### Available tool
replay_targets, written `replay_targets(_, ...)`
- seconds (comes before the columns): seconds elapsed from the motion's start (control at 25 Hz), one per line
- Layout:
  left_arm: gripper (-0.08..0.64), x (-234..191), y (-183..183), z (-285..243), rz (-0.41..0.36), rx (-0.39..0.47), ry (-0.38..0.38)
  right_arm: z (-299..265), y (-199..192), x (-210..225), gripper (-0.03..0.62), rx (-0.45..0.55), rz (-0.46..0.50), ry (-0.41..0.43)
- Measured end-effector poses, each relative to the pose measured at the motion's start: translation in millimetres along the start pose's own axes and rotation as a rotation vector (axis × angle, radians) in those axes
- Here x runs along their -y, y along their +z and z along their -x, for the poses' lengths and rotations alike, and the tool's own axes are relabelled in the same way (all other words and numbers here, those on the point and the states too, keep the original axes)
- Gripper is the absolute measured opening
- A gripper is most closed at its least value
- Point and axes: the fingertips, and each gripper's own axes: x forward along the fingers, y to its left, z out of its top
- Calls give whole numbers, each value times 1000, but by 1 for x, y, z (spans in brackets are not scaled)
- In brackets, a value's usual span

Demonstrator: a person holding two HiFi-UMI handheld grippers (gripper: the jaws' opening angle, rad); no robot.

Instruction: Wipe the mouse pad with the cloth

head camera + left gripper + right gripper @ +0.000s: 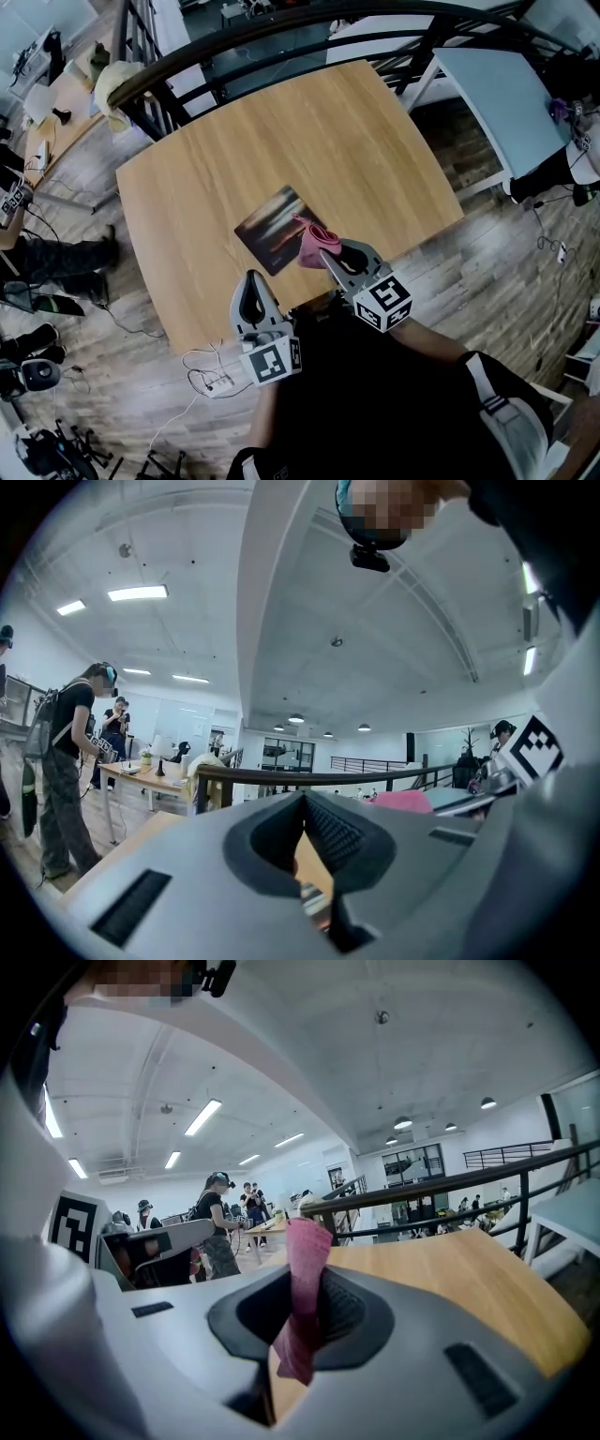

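On the table (pixel 309 131), the dark mouse pad (pixel 267 230) lies flat toward the person's edge. The pink cloth (pixel 312 239) sits bunched at the pad's right-hand corner, overlapping its edge. The right gripper (pixel 330 258) comes in from just beyond that corner, its jaws clenched on a fold of the cloth, which stands up between them in the right gripper view. Whether the cloth presses on the pad or only hangs over it, I cannot tell. The left gripper (pixel 253 298) hangs off the pad's near side, apart from it, jaws closed together on nothing.

Judging by this, the wipe is at its start or at one end of a stroke. Next, the cloth likely needs pressing flat and drawing across the pad toward its far-left corner; the idle left gripper could pin the pad if it slides.
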Motion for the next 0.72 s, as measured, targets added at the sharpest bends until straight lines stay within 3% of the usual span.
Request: replay_targets(0.72, 23, 11, -9, 3, -2, -24, -4, 9, -4, 7, 66, -1, -8, -11)
